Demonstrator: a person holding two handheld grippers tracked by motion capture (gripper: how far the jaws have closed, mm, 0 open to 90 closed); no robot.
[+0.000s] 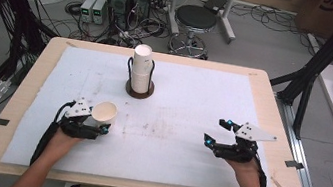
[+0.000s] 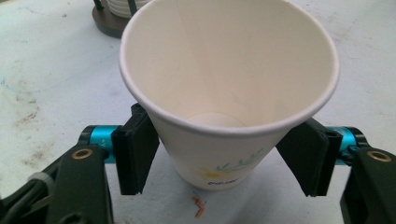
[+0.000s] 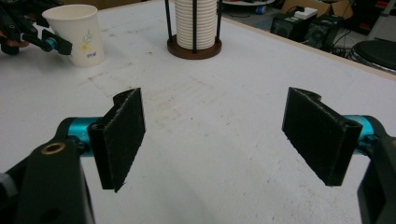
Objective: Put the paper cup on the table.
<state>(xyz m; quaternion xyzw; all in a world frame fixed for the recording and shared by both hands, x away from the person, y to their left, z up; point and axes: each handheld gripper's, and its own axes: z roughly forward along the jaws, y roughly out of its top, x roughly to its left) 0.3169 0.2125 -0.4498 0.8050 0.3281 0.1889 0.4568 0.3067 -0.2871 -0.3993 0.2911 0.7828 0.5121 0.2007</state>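
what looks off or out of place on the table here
Nothing is spilled or damaged. The paper cup stands upright between the left gripper pads, the cup stack sits straight in its holder; the white mat has only faint smudges.

A black round stool (image 1: 195, 18) stood beyond the surface (image 1: 265, 96), beside tangled cables (image 1: 137, 25) and grey boxes (image 1: 92, 9).

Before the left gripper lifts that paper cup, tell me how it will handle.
The paper cup looks thin-walled and empty, so it is probably very light and may dent under a hard squeeze. The left gripper stands with its jaws at the cup's narrow lower part, so the tapered wall could let it slip downward. Wide-mouthed on a small base, it likely tips easily.
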